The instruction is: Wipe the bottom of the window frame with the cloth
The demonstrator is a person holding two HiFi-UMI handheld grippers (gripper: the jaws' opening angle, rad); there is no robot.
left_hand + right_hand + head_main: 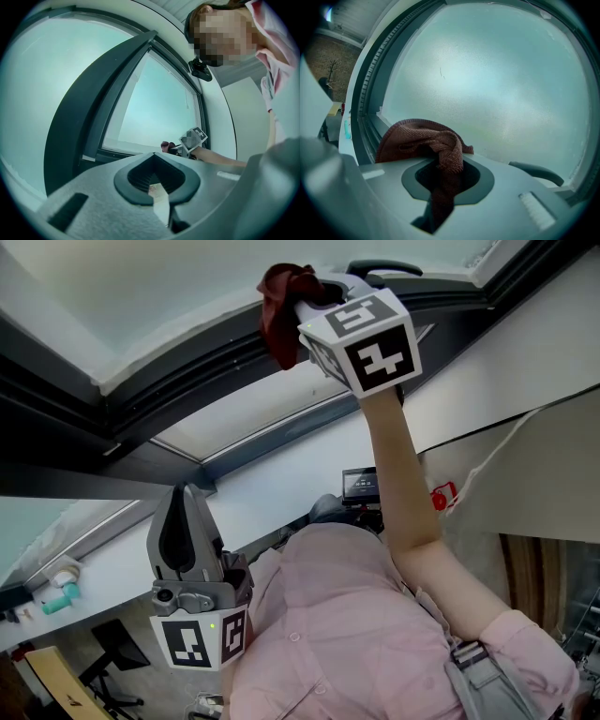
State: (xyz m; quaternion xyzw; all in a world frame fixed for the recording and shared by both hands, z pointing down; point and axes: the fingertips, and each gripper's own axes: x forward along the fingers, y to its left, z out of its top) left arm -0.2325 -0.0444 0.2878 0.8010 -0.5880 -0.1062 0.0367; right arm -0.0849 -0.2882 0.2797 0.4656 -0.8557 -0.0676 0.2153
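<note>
A dark red cloth (279, 317) is bunched against the dark window frame (187, 371) at the top of the head view. My right gripper (302, 307) is shut on it, at the end of an arm stretched far out. In the right gripper view the cloth (423, 140) hangs out between the jaws of the right gripper (446, 164), close to the frosted pane and the frame rail (370, 108). My left gripper (184, 495) is held low at the left, shut and with nothing in it. Its own view shows the left gripper (157, 161) pointing at the window, with the cloth (166, 146) far off.
A black window handle (384, 268) lies on the frame just right of the cloth. Small bottles (58, 594) stand on the white sill at the left. A small screen (361, 484) and a red tag (442, 495) sit below the arm. The person's pink shirt (347, 634) fills the lower middle.
</note>
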